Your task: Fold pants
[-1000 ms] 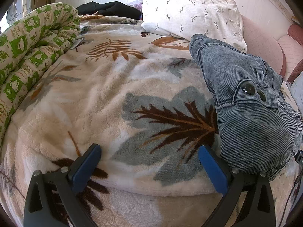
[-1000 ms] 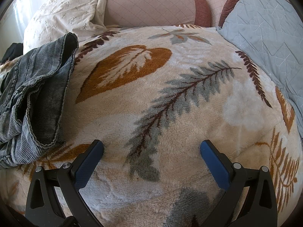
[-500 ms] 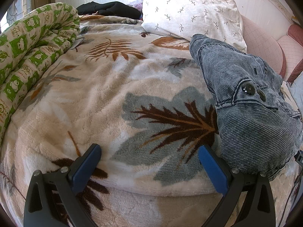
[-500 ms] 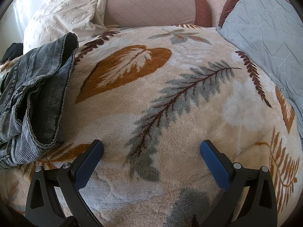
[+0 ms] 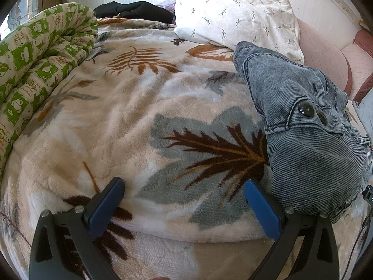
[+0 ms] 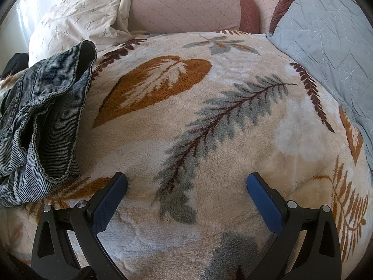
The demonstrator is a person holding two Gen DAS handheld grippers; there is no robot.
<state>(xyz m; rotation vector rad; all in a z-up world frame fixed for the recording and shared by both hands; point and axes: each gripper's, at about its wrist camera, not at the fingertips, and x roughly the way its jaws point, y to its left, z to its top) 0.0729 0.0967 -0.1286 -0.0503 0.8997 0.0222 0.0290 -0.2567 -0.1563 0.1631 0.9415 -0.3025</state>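
Left wrist view: I held the left hand-held gripper (image 5: 184, 194) spread wide and empty, low over the leaf-patterned blanket (image 5: 130, 126) on the bed. The pants (image 5: 310, 135), grey-blue denim, lay crumpled in a heap at the right, just beside my right blue finger (image 5: 261, 212); whether they touched it I could not tell. Two dark buttons (image 5: 312, 113) showed on the heap. A rolled green quilt (image 5: 35, 70) lay along the left edge, a white sprigged pillow (image 5: 237, 14) at the far side, dark clothing (image 5: 135, 11) beyond.

Right wrist view: I held the right hand-held gripper (image 6: 186, 193) equally wide, gripping nothing, over bare blanket. The pants (image 6: 44, 121) lay at the left, near my left finger (image 6: 107, 205). A pale blue quilted cushion (image 6: 326, 37) lay at the far right, a pink padded headboard (image 6: 181, 7) at the far side.
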